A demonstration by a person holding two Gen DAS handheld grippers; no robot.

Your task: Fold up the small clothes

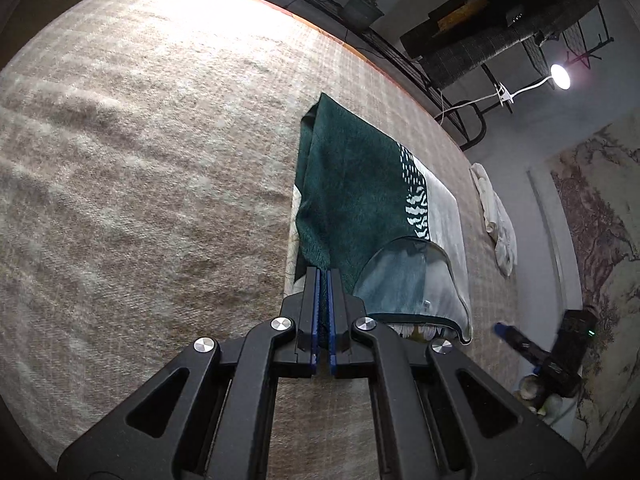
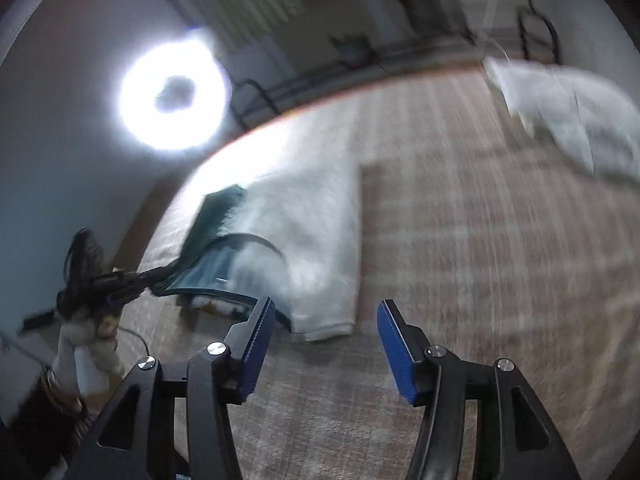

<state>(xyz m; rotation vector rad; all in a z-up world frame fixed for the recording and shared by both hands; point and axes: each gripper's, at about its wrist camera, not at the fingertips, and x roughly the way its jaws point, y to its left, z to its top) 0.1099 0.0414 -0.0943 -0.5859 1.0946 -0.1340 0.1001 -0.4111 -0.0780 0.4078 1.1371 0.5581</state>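
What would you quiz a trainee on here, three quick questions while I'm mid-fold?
1. True or false: the right gripper is shut on the green garment.
2. Which is clamped on the garment's edge? A) left gripper B) right gripper C) neither
3. Fill in: a bunched ___ cloth lies apart from the garment.
Key: 1 false, its jaws stand open and empty; 2 A; 3 white.

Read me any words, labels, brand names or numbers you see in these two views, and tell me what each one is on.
None can be read.
Small white tag inside the collar of the dark green and white fleece garment: too small to read.
Black device with a green light on the floor: no legible marking.
Right wrist view: too blurred for any text.
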